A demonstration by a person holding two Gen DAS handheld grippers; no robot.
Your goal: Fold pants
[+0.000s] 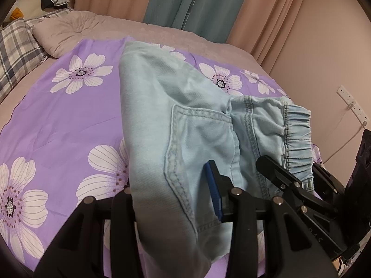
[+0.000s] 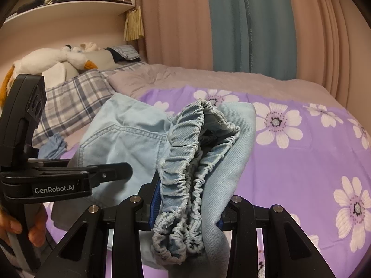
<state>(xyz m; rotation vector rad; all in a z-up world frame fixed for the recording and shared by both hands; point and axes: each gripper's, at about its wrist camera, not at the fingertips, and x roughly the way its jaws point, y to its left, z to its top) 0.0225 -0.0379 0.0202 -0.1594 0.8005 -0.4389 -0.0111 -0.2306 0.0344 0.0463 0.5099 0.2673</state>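
Both grippers hold a pair of light blue denim pants [image 1: 185, 125] lifted above a bed covered by a purple floral sheet [image 1: 69, 120]. Left gripper [image 1: 171, 199]: jaws pressed together on the fabric beside a stitched back pocket [image 1: 199, 134]; the blue pad of one finger [image 1: 212, 192] is visible against the cloth, while the other finger is hidden under the draped denim. Right gripper [image 2: 185, 210]: jaws pinching the bunched elastic waistband [image 2: 185, 162], with a blue pad visible at the left edge of the gather and the gathered band spilling down between the fingers. In the left wrist view the right gripper enters from the lower right, its finger touching the waistband edge. In the right wrist view the left gripper's black body, marked GenRobot.AI, sits at the left, with the person's hand [image 2: 27, 229] wrapped around its handle. The pants hang from both clamps, with the legs trailing away toward the far side of the sheet; whether the far end rests on the bed cannot be told. A plaid pillow [image 2: 69, 97] and a plush goose [image 2: 51, 60] lie at the head of the bed. Pink and teal curtains [image 2: 231, 23] hang behind the bed.
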